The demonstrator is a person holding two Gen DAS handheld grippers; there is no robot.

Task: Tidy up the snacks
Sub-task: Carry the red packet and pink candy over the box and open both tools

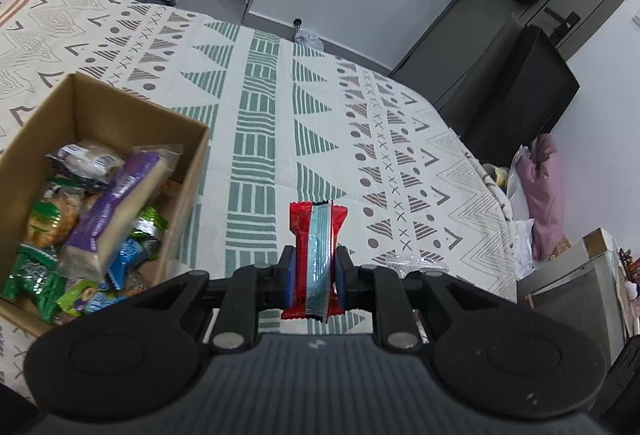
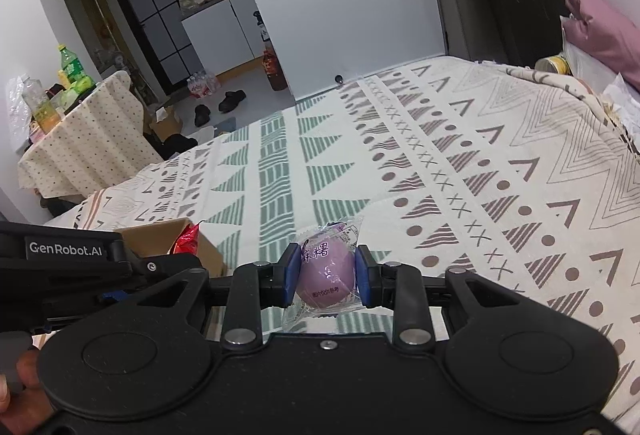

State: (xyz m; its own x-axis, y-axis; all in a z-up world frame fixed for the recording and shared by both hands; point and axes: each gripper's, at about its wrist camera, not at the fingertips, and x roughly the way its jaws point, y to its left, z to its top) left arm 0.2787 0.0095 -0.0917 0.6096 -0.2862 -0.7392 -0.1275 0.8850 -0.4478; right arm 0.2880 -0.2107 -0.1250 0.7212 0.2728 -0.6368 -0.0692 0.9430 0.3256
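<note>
Your left gripper (image 1: 314,267) is clamped on a red snack (image 1: 316,259), held upright between the blue pads (image 1: 289,277), silver seam facing the camera, and it hangs over the patterned bedspread (image 1: 360,123) just to the right of the box (image 1: 188,171). That cardboard box sits on the bed at your left, already stuffed with packets: a purple bar (image 1: 116,203) leaning across the top, green and blue wrappers under it. Over on your right gripper (image 2: 327,271), the pads (image 2: 293,273) are squeezed onto a purple mochi (image 2: 326,275) in its clear wrapper, printed side up, held above the bedspread's green-striped band. From the right camera you can see your left gripper off to the left, the red snack's end poking up by the box's corner (image 2: 208,255). A crinkled clear wrapper (image 1: 416,262) lies on the bed just right of your left gripper.
</note>
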